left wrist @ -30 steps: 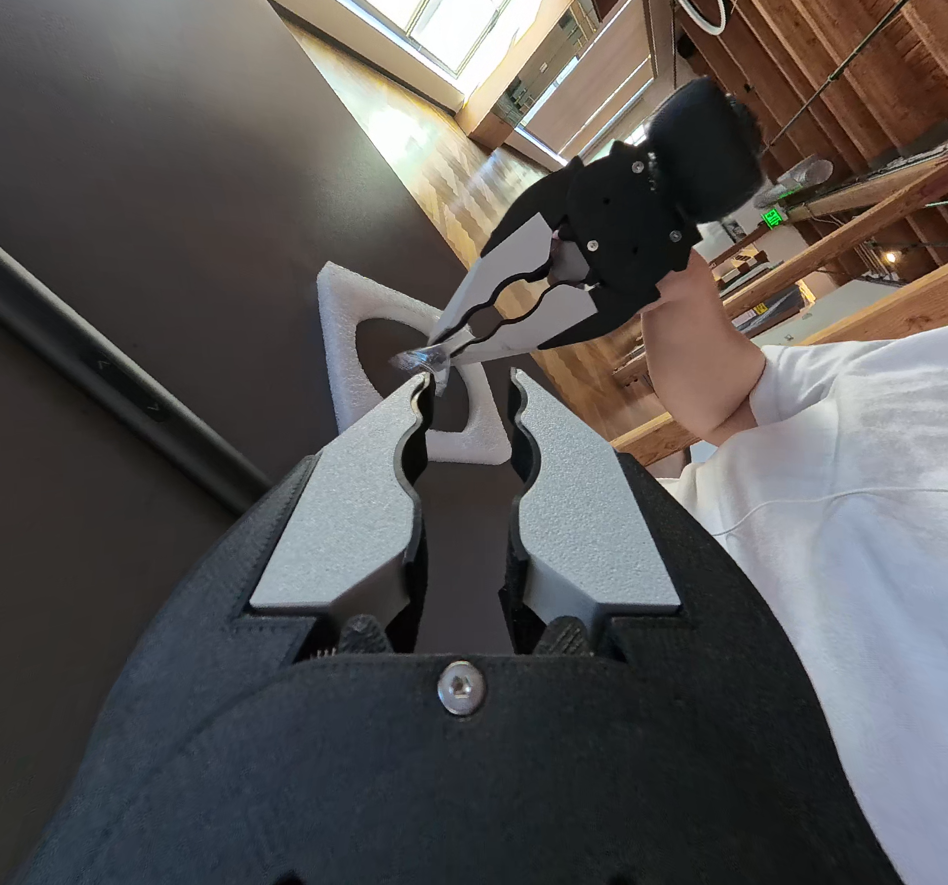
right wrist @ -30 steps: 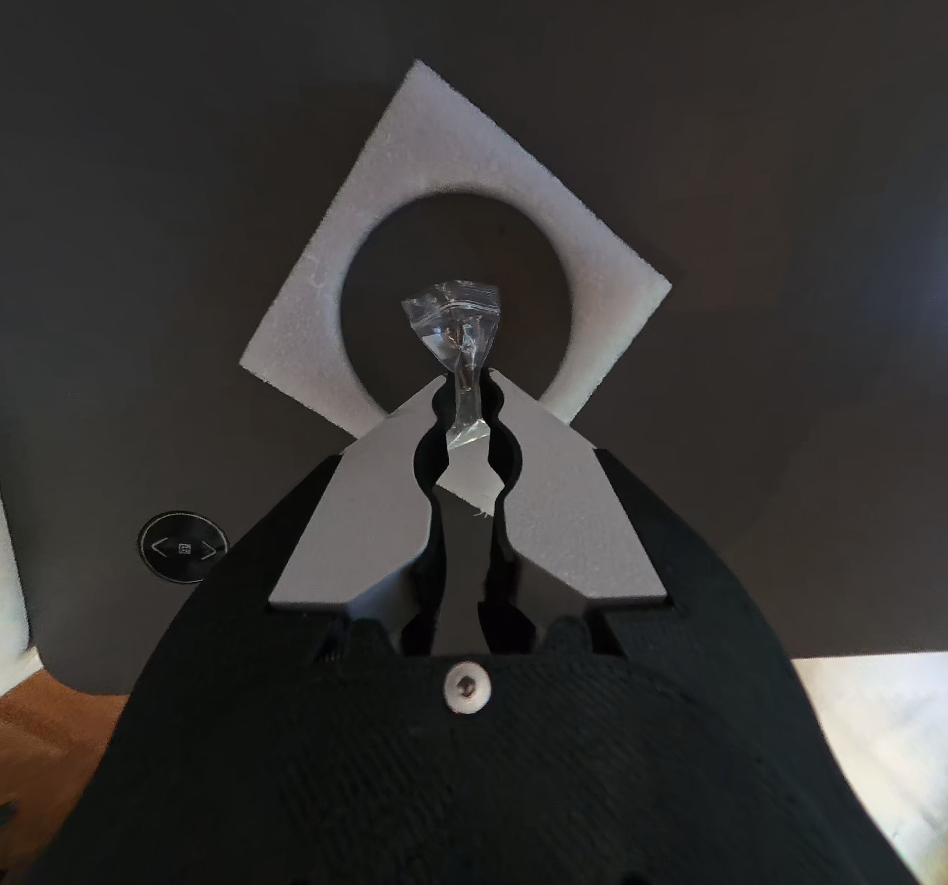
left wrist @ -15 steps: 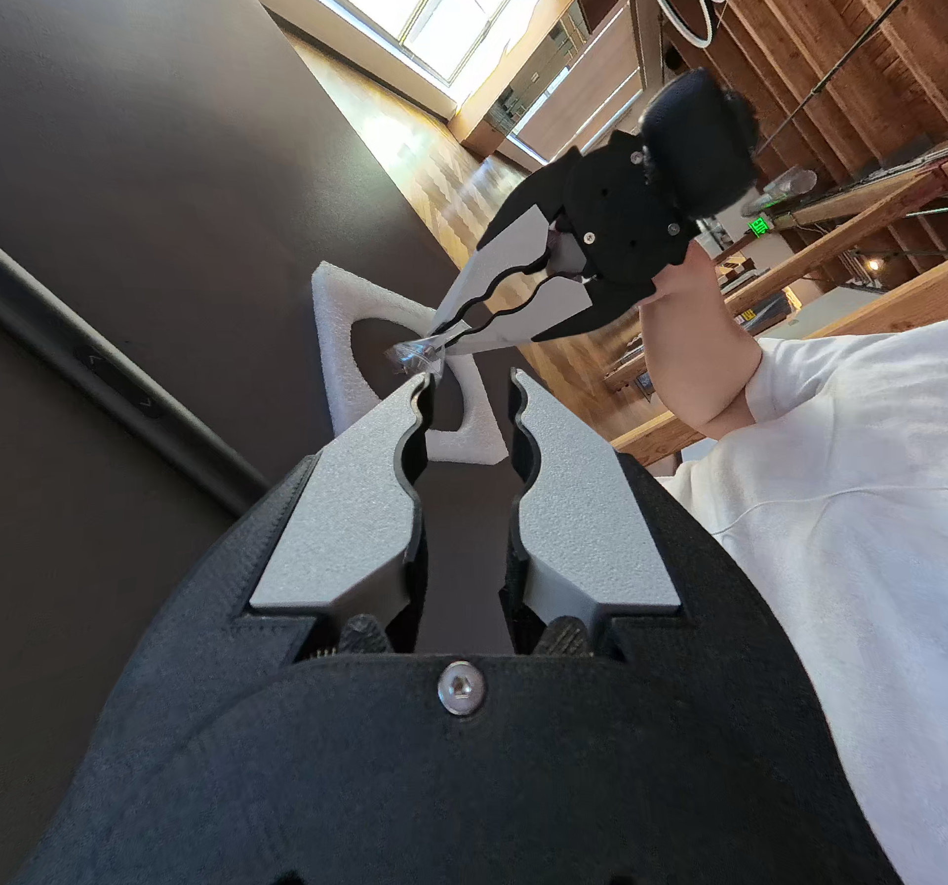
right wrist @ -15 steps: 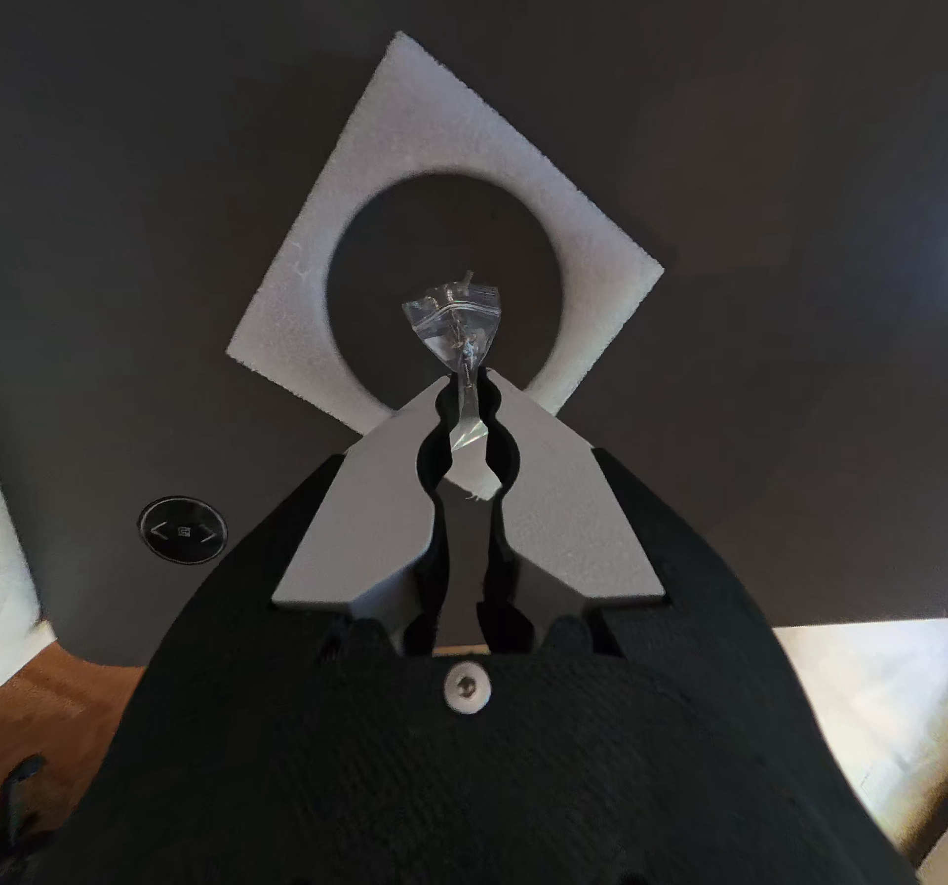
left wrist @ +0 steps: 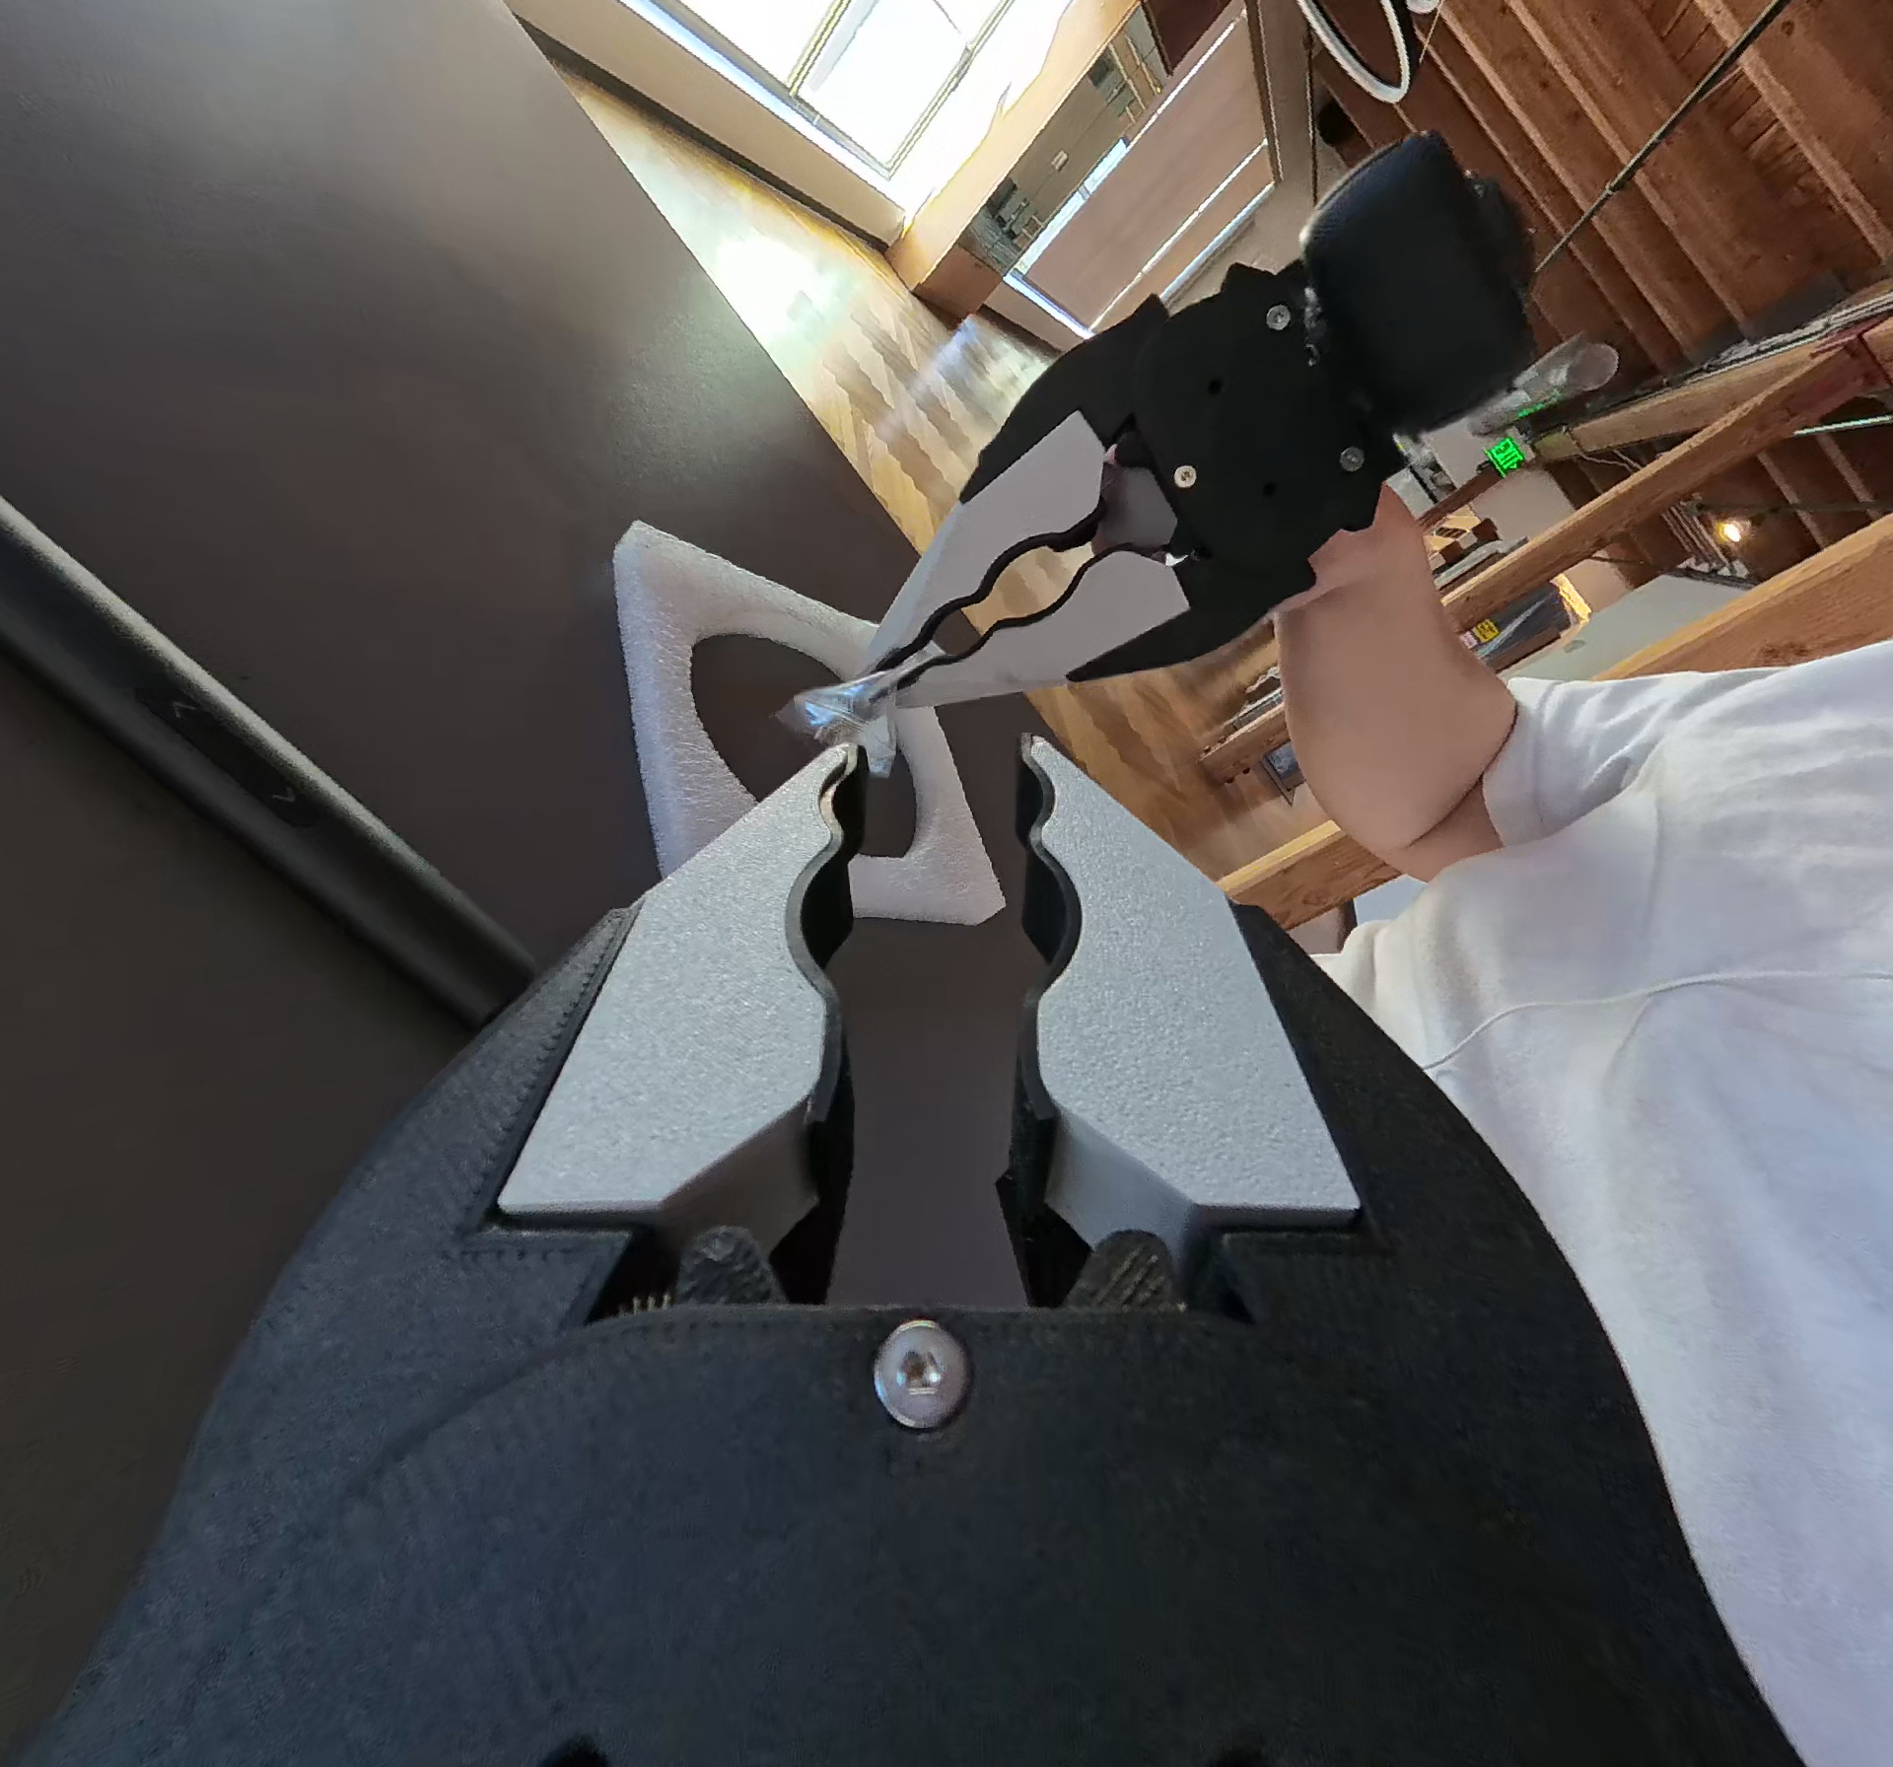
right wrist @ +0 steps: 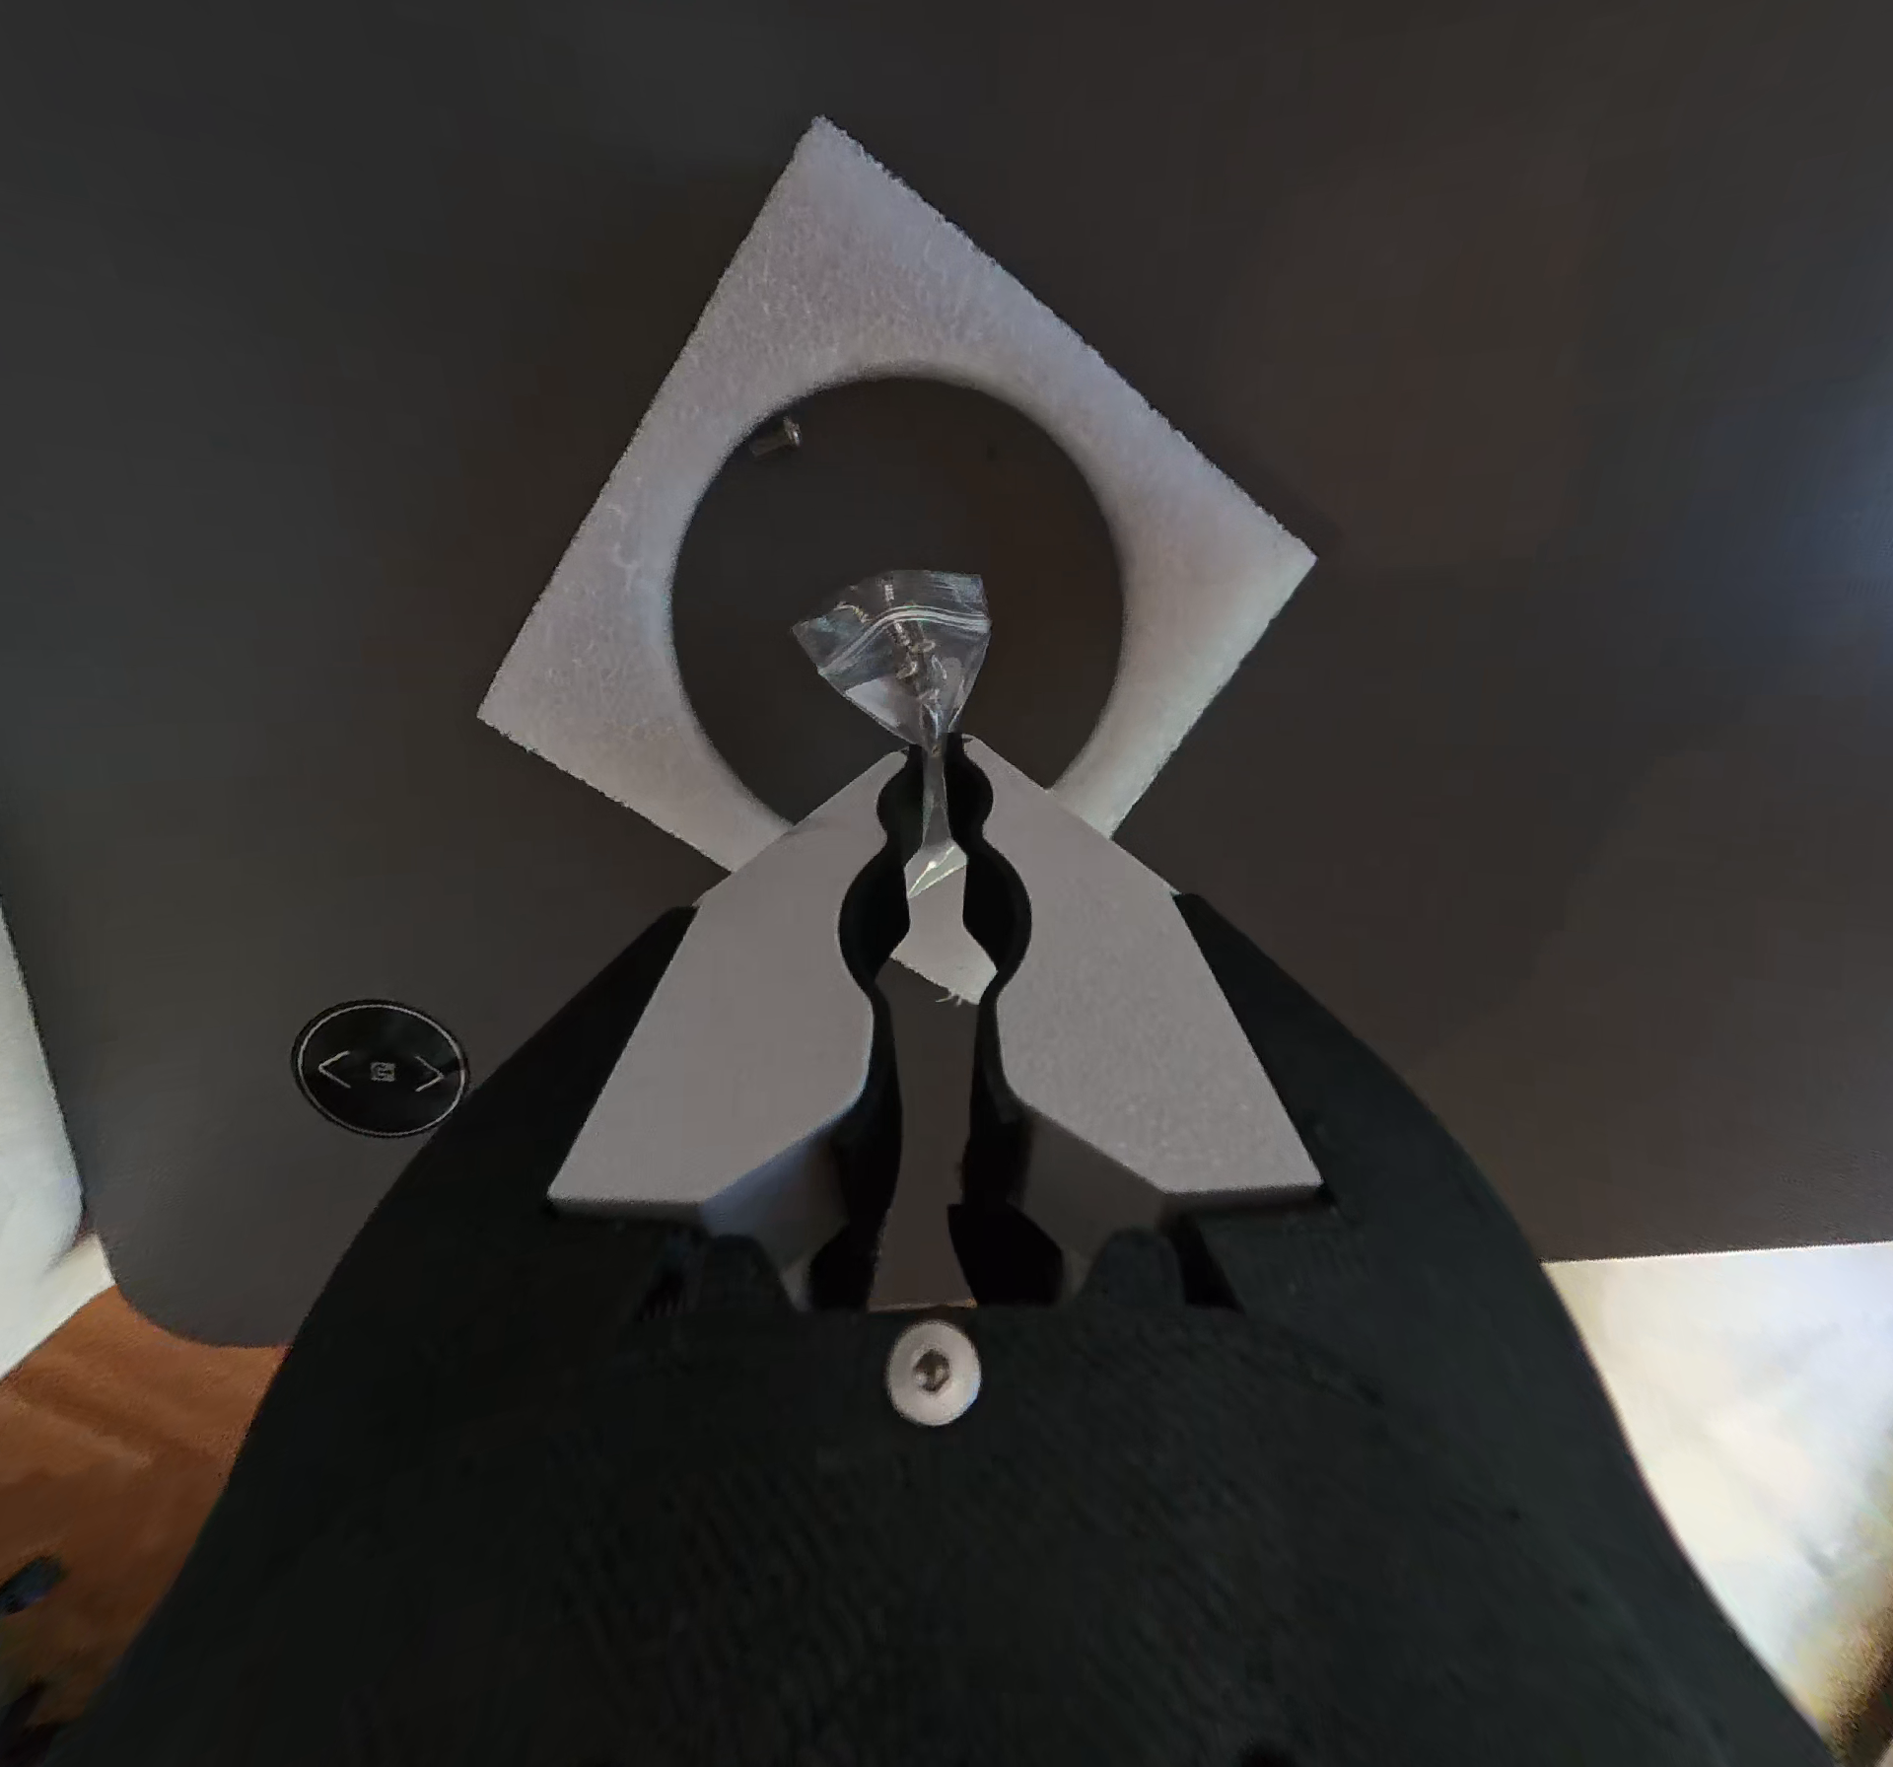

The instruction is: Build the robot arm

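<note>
My right gripper (right wrist: 932, 745) is shut on the twisted end of a small clear plastic bag (right wrist: 896, 632) with small screws inside. It holds the bag mouth-down above the round hole of a white foam square (right wrist: 850, 284) on the dark table (right wrist: 1537, 386). One loose screw (right wrist: 775, 438) lies inside the hole. My left gripper (left wrist: 937, 753) is open and empty, its left fingertip just below the bag (left wrist: 835, 709). The right gripper (left wrist: 891, 678) and the foam square (left wrist: 656, 611) also show in the left wrist view.
A round control button (right wrist: 379, 1067) is set into the table near its front edge. A wooden floor (right wrist: 102, 1359) lies below that edge. A person in a white shirt (left wrist: 1639, 1001) is at the right of the left wrist view. Across from one pair of fingers to the other is roughly 11 cm. To the round control button (right wrist: 379, 1067): right tips about 15 cm, left tips about 20 cm.
A screw now lies in the foam hole that was not there before. The right gripper has shifted a little with the bag. The left gripper has stayed open in place.
</note>
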{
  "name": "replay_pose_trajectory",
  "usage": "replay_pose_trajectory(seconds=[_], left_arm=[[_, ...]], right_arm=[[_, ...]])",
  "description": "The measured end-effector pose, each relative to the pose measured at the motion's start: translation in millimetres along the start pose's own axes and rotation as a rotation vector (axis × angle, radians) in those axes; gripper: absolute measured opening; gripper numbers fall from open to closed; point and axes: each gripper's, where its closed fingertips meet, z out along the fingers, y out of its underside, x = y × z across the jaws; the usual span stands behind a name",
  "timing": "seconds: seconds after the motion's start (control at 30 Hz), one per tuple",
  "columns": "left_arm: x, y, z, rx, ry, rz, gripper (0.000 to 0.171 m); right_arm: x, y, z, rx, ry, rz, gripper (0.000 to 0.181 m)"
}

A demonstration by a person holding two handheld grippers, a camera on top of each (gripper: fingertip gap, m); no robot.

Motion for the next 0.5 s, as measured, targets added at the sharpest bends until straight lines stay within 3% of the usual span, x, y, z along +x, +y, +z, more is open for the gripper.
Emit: replay_pose_trajectory(seconds=[0.5], left_arm=[[2.2, 1.3, -1.3, 0.007, 0.0, 0.002, 0.028]], right_arm=[[-5.1, -1.3, -2.3, -0.011, -0.002, -0.023, 0.002]])
